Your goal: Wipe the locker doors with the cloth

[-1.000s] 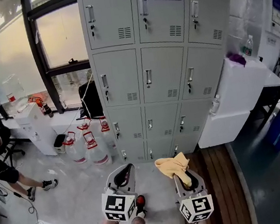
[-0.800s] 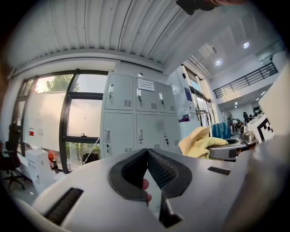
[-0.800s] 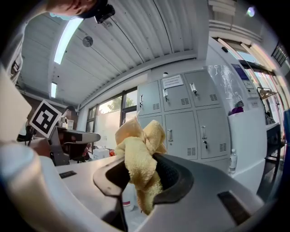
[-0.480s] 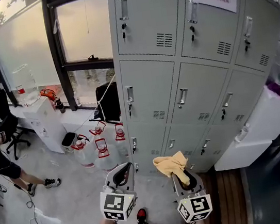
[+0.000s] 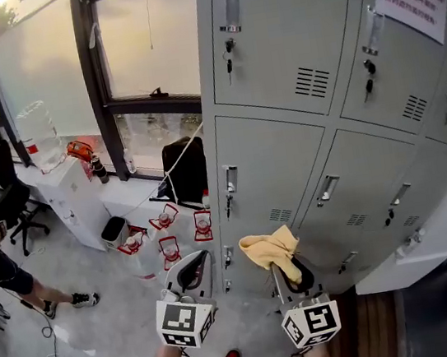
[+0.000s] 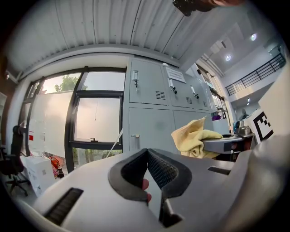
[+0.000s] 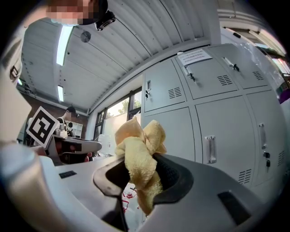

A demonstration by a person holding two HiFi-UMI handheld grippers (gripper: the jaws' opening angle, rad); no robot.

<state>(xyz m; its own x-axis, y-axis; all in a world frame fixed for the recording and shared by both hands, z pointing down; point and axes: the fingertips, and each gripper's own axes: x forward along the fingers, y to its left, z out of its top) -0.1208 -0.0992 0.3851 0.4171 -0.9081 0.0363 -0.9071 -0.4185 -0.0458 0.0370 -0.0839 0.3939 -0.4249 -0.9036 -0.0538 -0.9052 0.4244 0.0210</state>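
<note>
Right gripper [image 5: 293, 274] is clamped tight on the yellow cloth [image 5: 272, 251]. Its own view shows the jaws closed round the cloth's middle, with a fat bunch standing above them and a tail hanging below. Left gripper [image 5: 192, 271] has its jaws together and nothing between them; only my fingertip shows behind the gap. Both are held low in front of me, well short of the lockers [image 5: 329, 49]. No cloth on metal yet.

I read this as the approach. The nearest door [image 5: 278, 182] is in the middle row, at the left edge of the locker bank, so I'd start there. I want to lead with the bunched top of the cloth so fabric meets the door, not the jaw. I should keep the squeeze firm, because a loose cloth will drag out on the first stroke. I'd work from a top corner of the door in overlapping passes, and go round the handle [image 5: 229, 182] and the vent slots rather than snag on them.

Against a second ago, I'm much closer. Then the whole bank sat in view with the white cabinet at its right edge. Now the left column fills the frame and the window [image 5: 145, 44] looms beside it. The grippers haven't changed: same hold on the cloth, same spacing.
</note>
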